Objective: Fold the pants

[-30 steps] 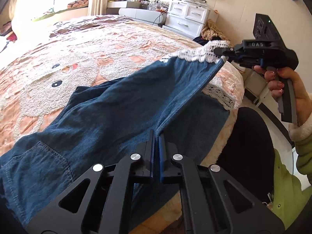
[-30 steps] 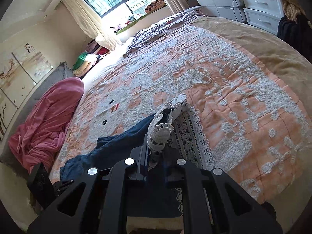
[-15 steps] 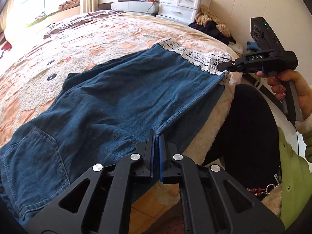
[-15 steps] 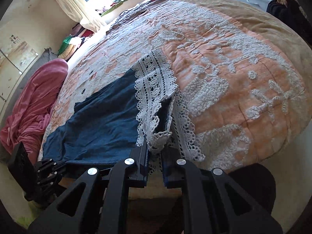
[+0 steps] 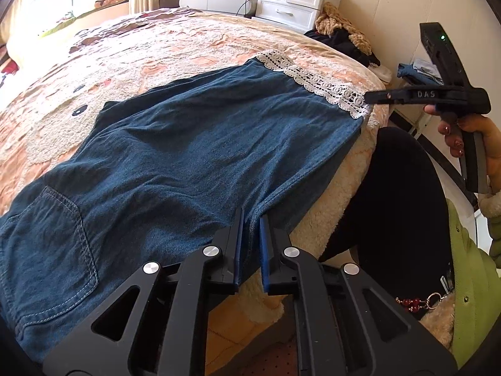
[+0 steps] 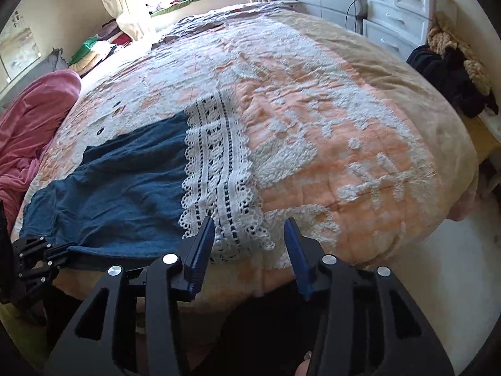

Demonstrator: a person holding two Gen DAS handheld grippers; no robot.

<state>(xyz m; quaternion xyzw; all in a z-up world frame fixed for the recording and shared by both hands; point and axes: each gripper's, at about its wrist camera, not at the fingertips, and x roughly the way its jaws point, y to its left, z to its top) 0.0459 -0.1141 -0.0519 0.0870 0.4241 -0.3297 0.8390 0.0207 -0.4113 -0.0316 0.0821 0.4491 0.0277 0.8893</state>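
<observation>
Blue denim pants [image 5: 175, 163] with a white lace hem [image 5: 316, 83] lie flat along the near edge of the bed, one leg laid over the other. They also show in the right wrist view [image 6: 125, 188], with the lace hem [image 6: 219, 172]. My left gripper [image 5: 250, 219] stands slightly open at the pants' near edge, with the cloth edge between its tips. My right gripper [image 6: 249, 228] is open and empty just in front of the lace hem. It also shows in the left wrist view [image 5: 369, 97].
The bed has an orange and white fluffy cover [image 6: 313, 109]. A pink blanket [image 6: 28, 119] lies at its left. White drawers [image 5: 288, 0] and a pile of clothes [image 5: 341, 34] stand beyond the bed. The person's dark legs [image 5: 391, 219] are beside the bed edge.
The lifted pant leg was lowered flat onto the bed. My right gripper opened and let go of the lace hem. My left gripper's jaws parted a little.
</observation>
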